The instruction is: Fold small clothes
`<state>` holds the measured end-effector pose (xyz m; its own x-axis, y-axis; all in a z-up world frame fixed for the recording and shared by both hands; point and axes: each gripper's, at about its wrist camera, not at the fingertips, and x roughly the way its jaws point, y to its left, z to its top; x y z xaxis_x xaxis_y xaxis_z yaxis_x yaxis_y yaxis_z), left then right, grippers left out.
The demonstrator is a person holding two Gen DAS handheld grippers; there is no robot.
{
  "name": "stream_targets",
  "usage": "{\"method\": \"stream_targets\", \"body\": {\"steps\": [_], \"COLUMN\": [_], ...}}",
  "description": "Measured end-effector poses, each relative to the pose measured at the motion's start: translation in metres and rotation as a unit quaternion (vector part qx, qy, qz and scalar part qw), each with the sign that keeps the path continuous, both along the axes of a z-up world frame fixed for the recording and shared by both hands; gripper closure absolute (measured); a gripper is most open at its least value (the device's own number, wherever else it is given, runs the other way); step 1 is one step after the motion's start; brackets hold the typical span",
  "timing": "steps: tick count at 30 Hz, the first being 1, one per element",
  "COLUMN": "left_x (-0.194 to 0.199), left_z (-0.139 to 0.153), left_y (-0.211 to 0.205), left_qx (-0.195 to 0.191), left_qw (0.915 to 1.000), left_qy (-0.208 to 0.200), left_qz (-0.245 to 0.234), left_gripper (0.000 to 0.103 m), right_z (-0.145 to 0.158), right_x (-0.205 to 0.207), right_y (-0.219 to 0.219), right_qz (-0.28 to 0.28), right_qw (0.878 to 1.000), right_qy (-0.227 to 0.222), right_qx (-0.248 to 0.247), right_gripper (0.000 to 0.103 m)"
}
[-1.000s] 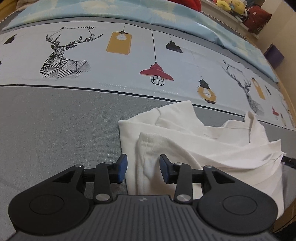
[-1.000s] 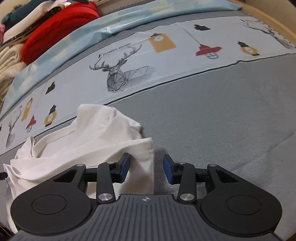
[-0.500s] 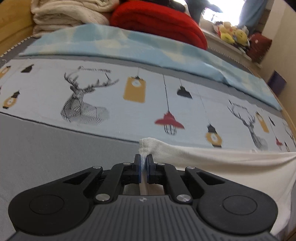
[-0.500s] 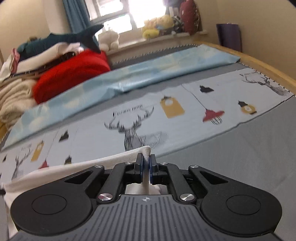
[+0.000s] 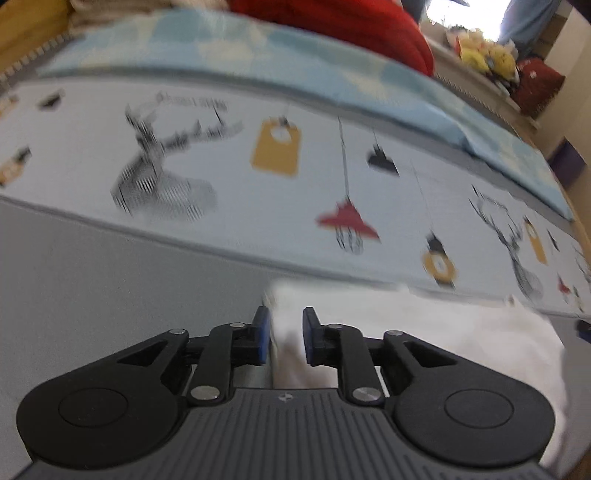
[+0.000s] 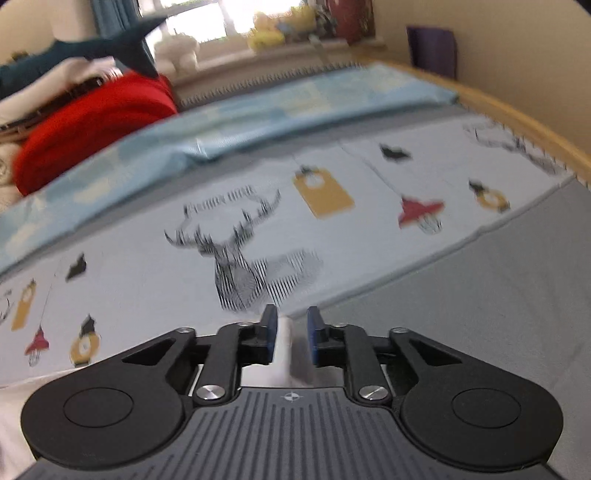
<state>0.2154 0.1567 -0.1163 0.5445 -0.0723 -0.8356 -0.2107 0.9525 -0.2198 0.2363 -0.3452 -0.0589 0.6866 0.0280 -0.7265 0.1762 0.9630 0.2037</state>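
Observation:
A small white garment (image 5: 424, 332) lies on the grey bed cover, stretched out to the right of my left gripper (image 5: 285, 338). The left gripper is open, with the garment's left corner loose between its blue pads. In the right wrist view my right gripper (image 6: 291, 339) is also open, with a narrow strip of the white garment (image 6: 282, 350) between its pads. More white cloth shows at that view's lower left edge. Both views are motion-blurred.
A pale blue sheet (image 5: 258, 192) printed with deer and lamps lies beyond the garment. A light blue blanket (image 6: 258, 122), a red blanket (image 6: 96, 125), folded cream cloth and plush toys (image 6: 273, 33) sit at the back. A wooden bed rail (image 6: 535, 125) runs along the right.
Both grippers were shut on the garment's corners half a second ago and have now opened, releasing them. A second ago they were open over the crumpled garment lying lower.

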Motion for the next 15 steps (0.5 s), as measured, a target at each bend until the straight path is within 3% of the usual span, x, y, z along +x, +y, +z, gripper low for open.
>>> {"method": "stream_targets", "body": {"steps": [7,10,15], "left_x": [-0.04,-0.063,-0.097], "left_z": [-0.015,-0.023,-0.038], "left_y": [-0.002,-0.011,-0.024], "left_qx": [-0.068,-0.068,-0.052], "left_qw": [0.9934,0.9886,0.9804], "left_qy": [0.072,0.094,0.128], "left_qz": [-0.058,-0.096,-0.141], "left_gripper": [0.077,0.077,0.076], "right_z": [-0.009,-0.012,-0.023], "right_x": [-0.039,-0.068,-0.108], "right_y": [-0.021,-0.025,-0.017], "right_qz": [0.064,0.1,0.163], "right_qw": [0.992,0.984,0.97], "right_qy": [0.09,0.121,0.168], "right_qx": [0.061,0.08,0.065], "right_gripper": [0.083,0.079,0.077]}}
